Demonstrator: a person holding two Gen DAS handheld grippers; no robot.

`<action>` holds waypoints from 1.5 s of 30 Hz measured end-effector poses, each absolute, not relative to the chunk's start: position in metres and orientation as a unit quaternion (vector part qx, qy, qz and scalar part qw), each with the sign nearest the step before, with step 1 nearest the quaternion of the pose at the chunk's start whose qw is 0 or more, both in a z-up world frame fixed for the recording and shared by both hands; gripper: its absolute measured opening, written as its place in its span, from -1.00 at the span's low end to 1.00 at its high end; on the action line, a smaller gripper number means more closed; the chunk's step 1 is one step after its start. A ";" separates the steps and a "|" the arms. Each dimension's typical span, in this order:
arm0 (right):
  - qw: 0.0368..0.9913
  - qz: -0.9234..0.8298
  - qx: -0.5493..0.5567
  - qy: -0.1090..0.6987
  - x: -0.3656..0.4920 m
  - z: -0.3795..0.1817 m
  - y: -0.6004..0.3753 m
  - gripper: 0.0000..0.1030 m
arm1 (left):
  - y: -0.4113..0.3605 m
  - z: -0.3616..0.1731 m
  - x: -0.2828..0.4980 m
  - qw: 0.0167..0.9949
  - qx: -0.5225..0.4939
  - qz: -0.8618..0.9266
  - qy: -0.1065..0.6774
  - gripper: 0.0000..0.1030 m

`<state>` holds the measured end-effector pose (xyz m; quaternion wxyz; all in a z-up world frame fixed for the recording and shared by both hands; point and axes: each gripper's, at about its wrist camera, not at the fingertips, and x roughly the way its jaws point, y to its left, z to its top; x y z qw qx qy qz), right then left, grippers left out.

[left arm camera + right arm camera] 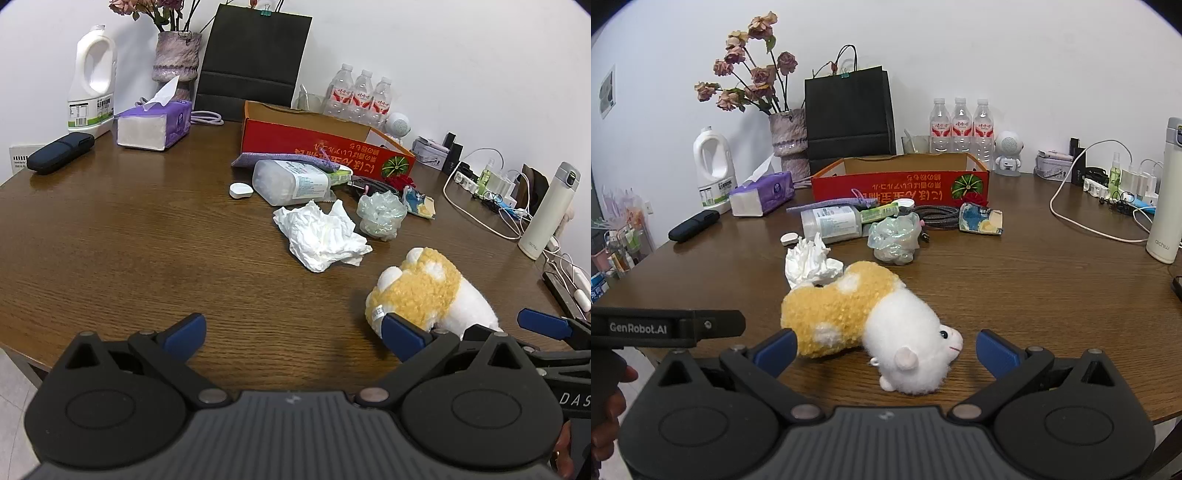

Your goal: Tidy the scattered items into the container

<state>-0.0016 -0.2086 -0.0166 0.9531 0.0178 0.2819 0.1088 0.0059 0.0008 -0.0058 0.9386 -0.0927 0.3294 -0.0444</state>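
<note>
A yellow and white plush hamster lies on the brown table between the open jaws of my right gripper; it also shows in the left wrist view. My left gripper is open and empty over bare table, left of the plush. The red cardboard box stands open at the back, also in the left wrist view. In front of it lie a crumpled tissue, a clear plastic bottle, a crumpled plastic bag, a small white lid, a blue wrapper and a dark cable.
A purple tissue box, white jug, black case, vase and black paper bag stand at the back left. Water bottles, a white thermos and chargers with cables stand at the right.
</note>
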 end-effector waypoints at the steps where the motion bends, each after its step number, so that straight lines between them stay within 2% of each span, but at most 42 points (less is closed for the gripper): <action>1: 0.953 0.109 0.018 0.282 -0.002 -0.017 -0.208 1.00 | 0.001 -0.006 0.006 0.939 -0.093 -0.044 0.329 1.00; 14: 0.952 0.101 0.010 0.290 0.009 -0.024 -0.209 1.00 | 0.008 -0.014 0.014 0.933 -0.115 -0.047 0.337 1.00; 29: 0.946 0.111 -0.096 0.290 0.050 -0.054 -0.195 0.99 | 0.019 -0.018 0.037 0.934 -0.118 -0.027 0.337 1.00; 32: 0.944 0.134 -0.074 0.293 0.058 -0.054 -0.201 0.72 | 0.018 -0.016 0.049 0.935 -0.117 -0.025 0.334 1.00; 34: 0.943 0.146 -0.057 0.295 0.063 -0.053 -0.205 0.35 | 0.015 -0.014 0.060 0.936 -0.112 -0.027 0.331 1.00; 36: 0.943 0.148 -0.045 0.296 0.067 -0.053 -0.209 0.16 | 0.010 -0.014 0.073 0.937 -0.106 -0.031 0.331 1.00; 45: 0.946 0.135 -0.018 0.295 0.089 -0.054 -0.231 0.12 | -0.012 -0.020 0.128 0.932 -0.113 -0.036 0.343 1.00</action>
